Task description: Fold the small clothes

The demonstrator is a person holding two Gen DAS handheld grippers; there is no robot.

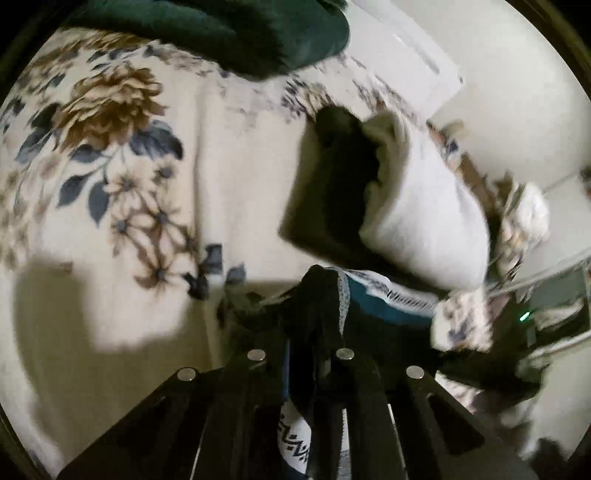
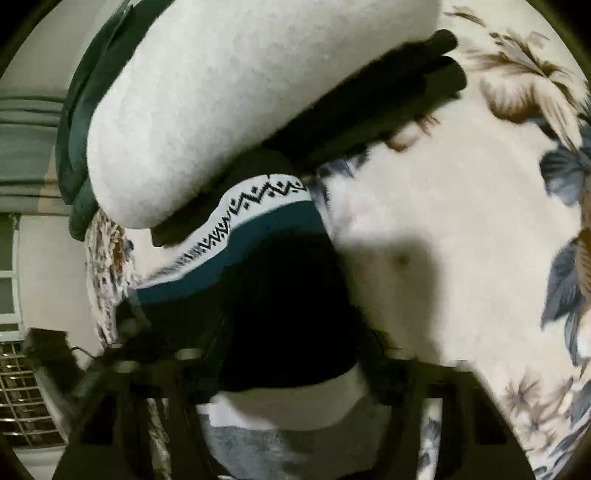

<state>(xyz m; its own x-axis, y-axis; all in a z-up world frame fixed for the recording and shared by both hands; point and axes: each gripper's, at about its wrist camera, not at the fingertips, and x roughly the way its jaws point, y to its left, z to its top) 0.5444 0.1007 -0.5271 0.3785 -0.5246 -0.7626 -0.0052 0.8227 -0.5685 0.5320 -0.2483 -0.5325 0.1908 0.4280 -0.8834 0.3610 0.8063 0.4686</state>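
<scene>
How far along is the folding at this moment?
Done, apparently: a white garment and a black one lie stacked on the floral bedspread. In hand: the left gripper pinches a teal patterned garment; the right gripper's grip is hidden. Left: the dark green item looks unfolded.

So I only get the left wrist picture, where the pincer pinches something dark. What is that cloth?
Observer: The right wrist view shows more of it: seemingly one garment, with a teal stripe under a white band of black zigzags.
Operator: And the white bundle?
Observer: It rests on top of folded black pieces.
Operator: Anything beyond the bed?
Observer: A window grille, low on the left.
</scene>
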